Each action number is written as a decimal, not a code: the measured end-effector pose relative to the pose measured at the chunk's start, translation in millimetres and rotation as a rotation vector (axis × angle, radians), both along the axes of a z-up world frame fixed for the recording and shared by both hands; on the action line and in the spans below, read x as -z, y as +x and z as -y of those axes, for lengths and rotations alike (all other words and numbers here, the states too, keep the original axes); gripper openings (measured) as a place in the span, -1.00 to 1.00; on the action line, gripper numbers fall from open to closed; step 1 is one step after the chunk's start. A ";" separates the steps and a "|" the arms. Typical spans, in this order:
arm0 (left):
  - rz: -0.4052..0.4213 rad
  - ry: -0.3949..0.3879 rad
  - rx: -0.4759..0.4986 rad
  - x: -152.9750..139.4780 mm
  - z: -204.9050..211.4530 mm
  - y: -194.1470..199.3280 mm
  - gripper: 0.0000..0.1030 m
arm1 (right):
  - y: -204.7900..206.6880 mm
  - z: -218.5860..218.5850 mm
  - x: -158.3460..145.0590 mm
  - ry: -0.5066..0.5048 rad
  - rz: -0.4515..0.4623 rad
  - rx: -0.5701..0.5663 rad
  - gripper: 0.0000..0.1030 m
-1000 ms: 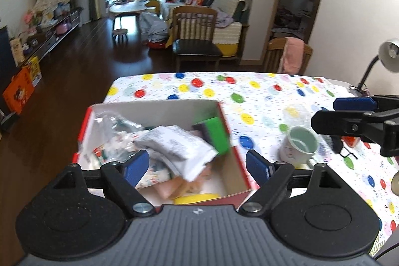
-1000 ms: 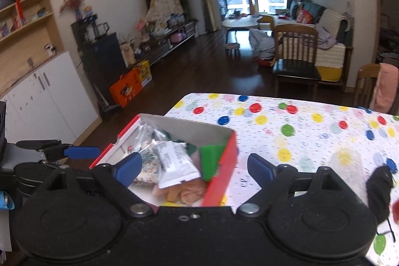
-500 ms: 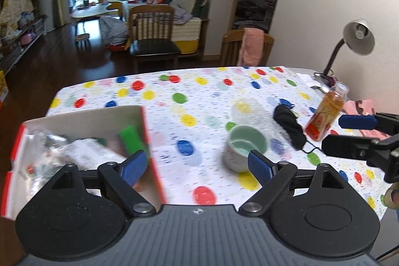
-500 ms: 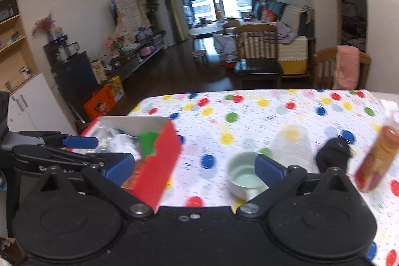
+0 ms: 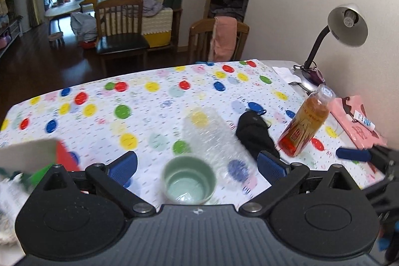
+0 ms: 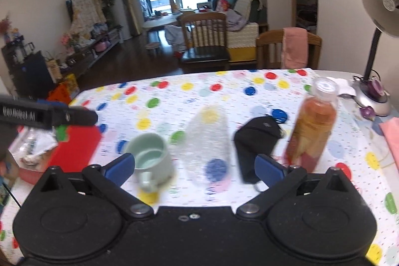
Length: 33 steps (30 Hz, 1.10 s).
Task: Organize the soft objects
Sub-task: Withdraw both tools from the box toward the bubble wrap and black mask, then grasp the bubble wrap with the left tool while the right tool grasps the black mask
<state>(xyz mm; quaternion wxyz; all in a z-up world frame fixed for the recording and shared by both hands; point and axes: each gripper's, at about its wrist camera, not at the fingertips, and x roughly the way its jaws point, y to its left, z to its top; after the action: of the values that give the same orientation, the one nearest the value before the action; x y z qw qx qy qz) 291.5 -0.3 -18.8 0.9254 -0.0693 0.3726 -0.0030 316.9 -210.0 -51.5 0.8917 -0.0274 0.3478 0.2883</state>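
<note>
1. Left wrist view. Our left gripper [image 5: 197,167] has its jaws opening, blue pads spread wide and empty; the pale green cup [image 5: 188,183] sits on the table in the gap between them, untouched.
2. Just behind the cup lies a crumpled sheet of clear bubble wrap [image 5: 212,136], translucent and pebbled, letting the dots of the tablecloth [image 5: 149,101] show through.
3. To its right, touching its edge, is a black pouch [image 5: 254,133], matte and limp, with a blue oval tag at its far end.
4. Further right stands an upright clear plastic bottle [image 5: 305,125] of amber liquid with a red label.
5. At the left edge we see a corner of the red-and-white cardboard box [image 5: 37,153] holding soft packets, blurred.
6. A blue fingertip of our right gripper [image 5: 354,155] enters at the right.
7. Right wrist view. Our right gripper [image 6: 194,166] has its jaws fully apart, gripping nothing.
8. Between its pads lie the bubble wrap [image 6: 207,141], a rounded glossy heap, and the black pouch [image 6: 256,138], folded and slack; the pouch reaches the right pad, contact unclear.
9. The cup [image 6: 149,158], smooth and glazed with a handle towards us, is by the left pad.
10. The box [image 6: 72,151] with its packets sits at the far left, well apart from the pouch.
11. A grey gooseneck lamp [image 6: 379,6] stands at the far right.
</note>
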 end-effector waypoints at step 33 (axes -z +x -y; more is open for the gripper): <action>-0.424 -0.091 -0.179 113.0 57.0 229.0 1.00 | 121.1 -16.6 122.9 -0.051 -0.149 0.370 0.43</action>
<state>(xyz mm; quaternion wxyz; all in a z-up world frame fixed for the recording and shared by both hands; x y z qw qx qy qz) 520.5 -57.3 -131.8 0.8189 -0.1428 0.5505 0.0770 438.0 -193.4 -174.4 0.9003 0.0356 0.4190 0.1119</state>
